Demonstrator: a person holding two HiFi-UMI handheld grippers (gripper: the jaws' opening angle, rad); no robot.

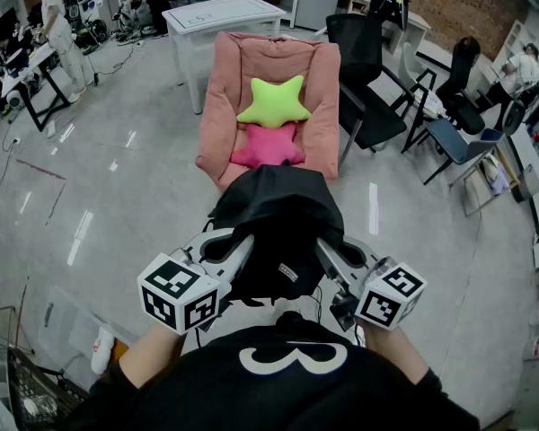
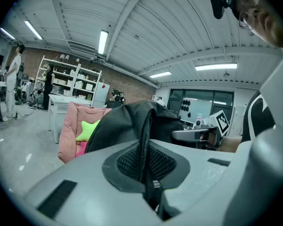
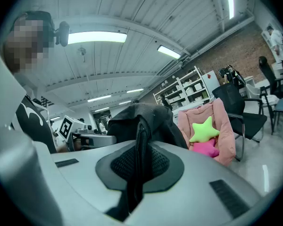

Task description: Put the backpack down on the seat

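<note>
Jaws of left gripper (image 1: 241,246), right gripper (image 1: 329,253) pinch backpack (image 1: 274,218) straps (image 2: 144,138).

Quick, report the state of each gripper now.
Left gripper: shut, holding the backpack by a strap.
Right gripper: shut, also holding the backpack by a strap.

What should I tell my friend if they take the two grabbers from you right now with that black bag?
Left gripper: shut on one strap of the backpack.
Right gripper: shut on the other strap.
Backpack: hanging between both grippers, just in front of the pink chair, not on it yet.
Chair: a green star cushion and a pink star cushion lie on the seat.
Done: backpack picked up.
Left: lower it onto the seat, then let go.
</note>
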